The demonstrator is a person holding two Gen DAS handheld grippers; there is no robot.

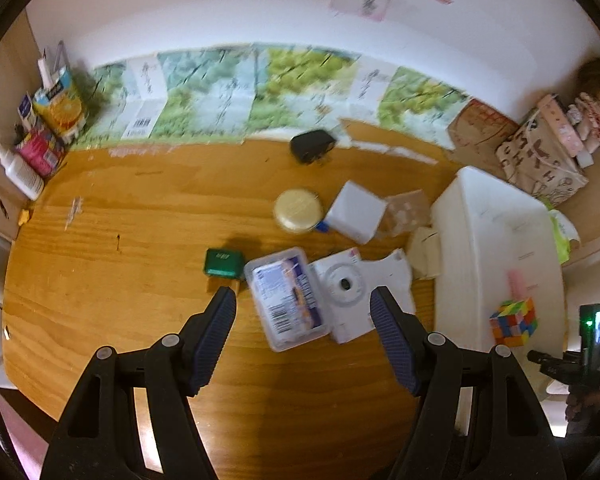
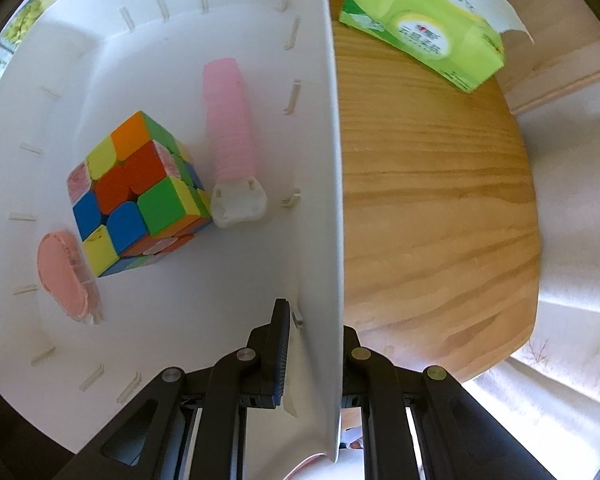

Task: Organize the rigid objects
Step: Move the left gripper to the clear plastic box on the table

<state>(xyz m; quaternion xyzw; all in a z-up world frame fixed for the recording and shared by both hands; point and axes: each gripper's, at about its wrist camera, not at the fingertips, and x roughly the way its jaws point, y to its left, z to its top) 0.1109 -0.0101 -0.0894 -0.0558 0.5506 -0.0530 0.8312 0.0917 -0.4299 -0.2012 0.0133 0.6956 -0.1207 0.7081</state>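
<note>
Above the wooden table (image 1: pixel 140 240), my left gripper (image 1: pixel 302 296) is open and holds nothing. Just beyond its fingertips lie a clear plastic box (image 1: pixel 286 298) with a printed label and a white instant camera (image 1: pixel 344 284). A small green box (image 1: pixel 224 262) sits by the left fingertip. Farther back are a round gold tin (image 1: pixel 298 210) and a white cube box (image 1: pixel 356 212). My right gripper (image 2: pixel 316 332) is shut on the side wall of the white bin (image 2: pixel 324 160). Inside the bin lie a colourful puzzle cube (image 2: pixel 140 192), a pink ribbed piece (image 2: pixel 230 120) and a pink oval item (image 2: pixel 62 276).
A black object (image 1: pixel 312 146) lies near the wall. Cartons and bottles (image 1: pixel 48 128) stand at the back left, paper bags (image 1: pixel 540 156) at the back right. A green tissue pack (image 2: pixel 424 28) lies on the table beyond the bin. The table edge (image 2: pixel 532 240) curves off to the right.
</note>
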